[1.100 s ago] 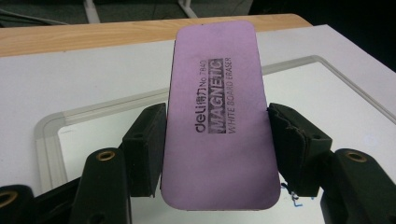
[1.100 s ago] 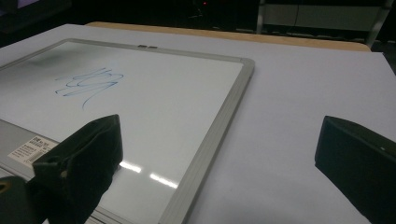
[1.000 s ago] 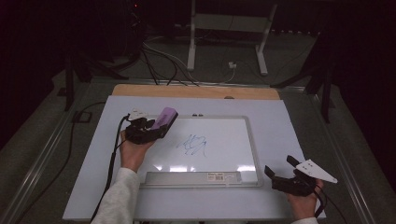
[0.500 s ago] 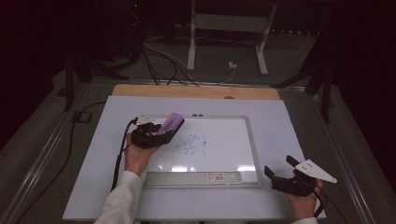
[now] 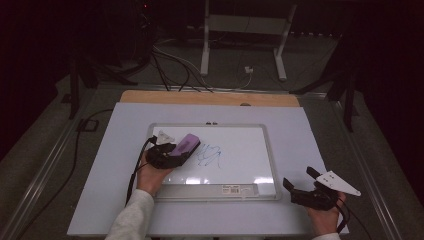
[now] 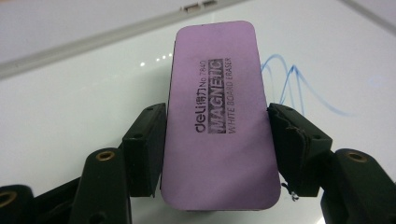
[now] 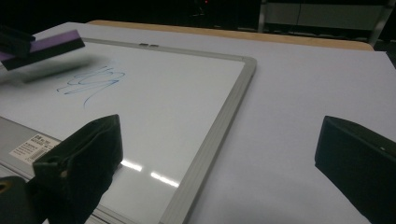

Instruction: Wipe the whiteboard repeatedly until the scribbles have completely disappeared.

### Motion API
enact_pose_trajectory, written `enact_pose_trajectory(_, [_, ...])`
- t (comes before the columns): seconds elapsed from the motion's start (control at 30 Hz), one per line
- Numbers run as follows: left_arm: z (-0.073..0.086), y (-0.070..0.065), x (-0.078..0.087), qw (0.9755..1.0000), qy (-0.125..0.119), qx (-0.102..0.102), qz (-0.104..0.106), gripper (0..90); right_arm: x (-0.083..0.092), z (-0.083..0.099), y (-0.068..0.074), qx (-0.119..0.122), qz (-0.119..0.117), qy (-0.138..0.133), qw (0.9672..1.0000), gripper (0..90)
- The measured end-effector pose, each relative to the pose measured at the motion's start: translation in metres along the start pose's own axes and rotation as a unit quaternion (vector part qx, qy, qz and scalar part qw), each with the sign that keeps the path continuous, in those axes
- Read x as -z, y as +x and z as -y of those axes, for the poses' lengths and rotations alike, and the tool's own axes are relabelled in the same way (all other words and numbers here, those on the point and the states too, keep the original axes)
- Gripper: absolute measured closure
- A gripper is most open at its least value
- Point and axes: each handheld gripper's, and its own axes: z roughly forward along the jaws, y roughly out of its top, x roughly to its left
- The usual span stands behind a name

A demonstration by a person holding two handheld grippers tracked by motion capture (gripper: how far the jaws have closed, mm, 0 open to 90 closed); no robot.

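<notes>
Jaws on the left gripper are clamped on both long sides of the purple whiteboard eraser, which hangs over the left part of the whiteboard, right beside the blue scribble. Whether it's touching the board, can't tell. Right gripper has its jaws wide apart with nothing between them, sitting on the white table sheet off the board's near right corner.

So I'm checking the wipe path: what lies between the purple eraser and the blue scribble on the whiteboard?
Only bare white board. In the right gripper view the eraser hangs just above the whiteboard, with nothing between it and the blue scribble.
</notes>
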Motion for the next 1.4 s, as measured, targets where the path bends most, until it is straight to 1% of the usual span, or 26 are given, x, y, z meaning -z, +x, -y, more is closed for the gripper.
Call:
enact_pose_trajectory(0.07, [0.003,-0.001,-0.002,1.0000,0.006,-0.006,-0.003,41.0,0.000,0.000,0.000,0.000,0.000,0.000,1.0000,1.2])
enact_pose_trajectory(0.13, [0.006,-0.002,-0.004,0.9997,0.014,-0.017,-0.010,41.0,0.000,0.000,0.000,0.001,0.000,0.000,1.0000,1.1])
enact_pose_trajectory(0.3, [0.010,-0.001,-0.007,0.9995,0.022,-0.014,-0.016,40.6,0.000,0.000,0.001,0.001,0.000,0.001,1.0000,1.1])
enact_pose_trajectory(0.33, [0.010,0.000,-0.009,0.9996,0.020,-0.009,-0.016,36.7,0.000,0.000,0.001,0.001,0.000,0.001,1.0000,1.2])
enact_pose_trajectory(0.4, [0.010,0.000,-0.009,0.9997,0.019,-0.005,-0.016,27.7,0.000,0.000,0.000,0.001,0.000,0.001,1.0000,1.1])
enact_pose_trajectory(0.43, [0.009,-0.001,-0.009,0.9996,0.016,-0.005,-0.021,27.7,0.000,0.000,0.000,0.001,0.000,0.001,1.0000,1.1])
enact_pose_trajectory(0.53, [0.005,-0.002,-0.012,0.9995,0.009,0.001,-0.029,20.4,-0.001,0.000,0.001,0.003,-0.001,0.002,1.0000,1.1])
enact_pose_trajectory(0.6, [0.002,-0.002,-0.015,0.9995,0.006,0.009,-0.030,20.4,-0.001,0.000,0.001,0.003,-0.001,0.002,1.0000,1.1])
enact_pose_trajectory(0.7, [-0.002,-0.002,-0.019,0.9995,0.003,0.020,-0.025,22.7,-0.001,0.000,0.001,0.003,-0.002,0.002,1.0000,1.2])
enact_pose_trajectory(0.73, [-0.002,-0.002,-0.021,0.9995,0.004,0.020,-0.022,28.1,-0.001,0.000,0.000,0.003,-0.001,0.002,1.0000,1.1])
enact_pose_trajectory(0.8, [-0.003,-0.004,-0.024,0.9995,0.009,0.018,-0.024,31.8,-0.001,0.000,0.000,0.002,-0.001,0.002,1.0000,1.1])
enact_pose_trajectory(0.83, [-0.004,-0.005,-0.025,0.9995,0.012,0.015,-0.023,31.8,-0.001,0.000,0.000,0.002,-0.001,0.002,1.0000,1.1])
enact_pose_trajectory(0.87, [-0.004,-0.007,-0.028,0.9993,0.019,0.009,-0.031,38.8,-0.001,0.000,0.000,0.003,-0.001,0.002,1.0000,1.1])
enact_pose_trajectory(0.9, [-0.004,-0.007,-0.028,0.9993,0.019,0.009,-0.031,40.7,-0.001,0.000,0.000,0.003,-0.001,0.002,1.0000,1.1])
enact_pose_trajectory(1.0, [-0.005,-0.007,-0.027,0.9990,0.022,0.014,-0.038,41.3,-0.001,0.000,0.000,0.002,-0.001,0.002,1.0000,1.1])
enact_pose_trajectory(1.03, [-0.005,-0.005,-0.027,0.9988,0.024,0.013,-0.040,41.6,-0.001,0.000,0.000,0.002,-0.001,0.002,1.0000,1.1])
enact_pose_trajectory(1.2, [-0.002,0.006,-0.019,0.9973,0.030,0.028,-0.061,41.8,0.000,0.000,-0.001,0.001,-0.001,0.002,1.0000,1.1])
enact_pose_trajectory(1.27, [0.000,0.010,-0.017,0.9972,0.028,0.033,-0.061,41.8,-0.001,0.000,0.000,0.002,-0.001,0.003,1.0000,1.1])
enact_pose_trajectory(1.3, [0.001,0.010,-0.016,0.9972,0.027,0.033,-0.061,41.8,-0.001,0.000,0.000,0.002,-0.001,0.003,1.0000,1.1])
enact_pose_trajectory(1.4, [0.001,0.006,-0.016,0.9976,0.028,0.028,-0.057,41.9,-0.001,0.000,0.001,0.003,-0.001,0.004,1.0000,1.1])
